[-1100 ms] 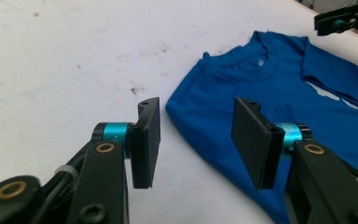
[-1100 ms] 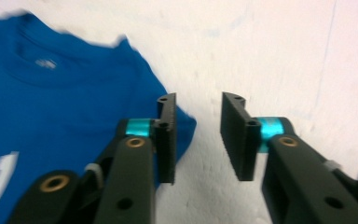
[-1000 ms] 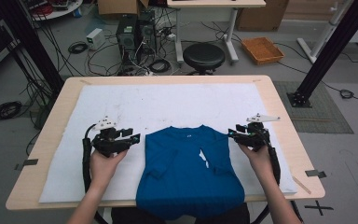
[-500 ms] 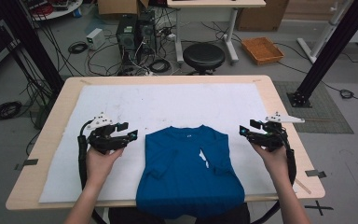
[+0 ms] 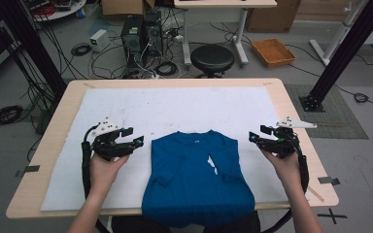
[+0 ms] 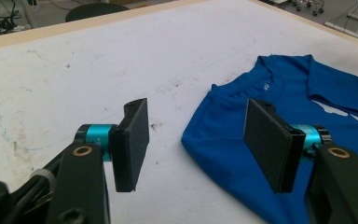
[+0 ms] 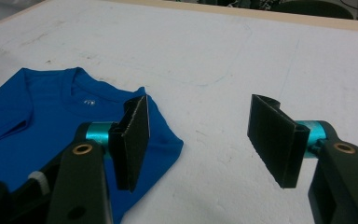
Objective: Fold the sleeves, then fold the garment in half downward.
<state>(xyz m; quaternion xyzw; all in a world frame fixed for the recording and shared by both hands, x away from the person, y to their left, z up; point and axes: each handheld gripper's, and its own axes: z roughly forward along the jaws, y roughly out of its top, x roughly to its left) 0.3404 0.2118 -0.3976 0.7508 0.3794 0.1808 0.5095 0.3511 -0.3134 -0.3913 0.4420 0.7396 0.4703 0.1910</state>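
Now both grippers, left gripper (image 5: 137,141) and right gripper (image 5: 255,137), have just spread wide and empty, drawn apart from the folded blue cotton T-shirt (image 5: 194,182); sleeves look finished.

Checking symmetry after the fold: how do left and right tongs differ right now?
Left tongs sit close beside the blue shirt; right tongs stand farther off its edge. Left tongs' jaws frame the shirt's shoulder; right tongs' jaws frame bare white mat. Both have just been opening, nothing between the jaws.

A plain blue T-shirt (image 5: 196,179) lies on a white mat (image 5: 175,109). Around the mat, the table (image 5: 58,109) is pale wood. Both grippers beside the mat are black.
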